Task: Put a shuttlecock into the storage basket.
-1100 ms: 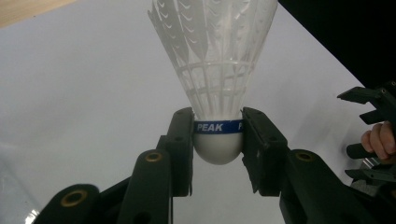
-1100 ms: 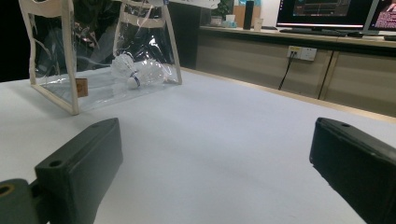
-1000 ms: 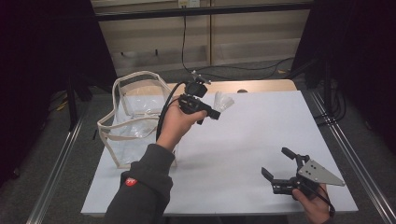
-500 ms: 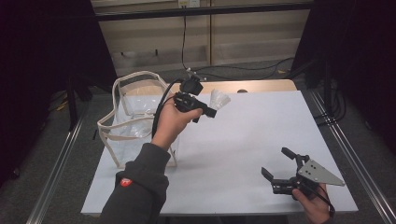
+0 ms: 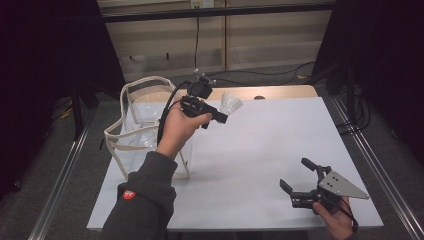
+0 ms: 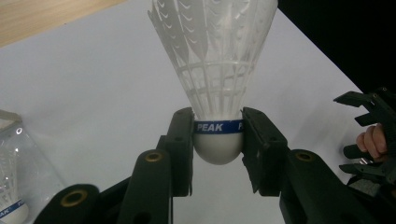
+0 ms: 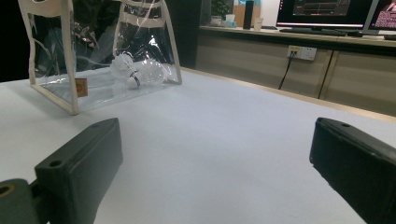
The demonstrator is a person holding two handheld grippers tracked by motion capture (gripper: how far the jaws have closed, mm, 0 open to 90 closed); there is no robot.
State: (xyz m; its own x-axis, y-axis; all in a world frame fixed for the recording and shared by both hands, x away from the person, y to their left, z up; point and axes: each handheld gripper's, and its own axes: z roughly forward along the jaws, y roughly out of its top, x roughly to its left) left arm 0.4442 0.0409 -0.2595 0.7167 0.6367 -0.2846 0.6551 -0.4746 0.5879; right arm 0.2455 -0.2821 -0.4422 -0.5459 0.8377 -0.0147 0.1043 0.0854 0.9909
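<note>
Left gripper (image 6: pixel 217 140) clamps a white shuttlecock (image 6: pixel 215 70) at its cork base (blue band reads PEAK), raised just beside the clear bag (image 5: pixel 145 130). Right gripper (image 5: pixel 300 182) rests far from the bag, jaws spread, nothing between.

Pretty dim overall, with light landing mostly on the white bench (image 5: pixel 280 150) while left and right edges go almost black. Soft shadows, mild glare on the clear bag (image 7: pixel 100 56). Right gripper view's near jaws look blurry, I think.
</note>
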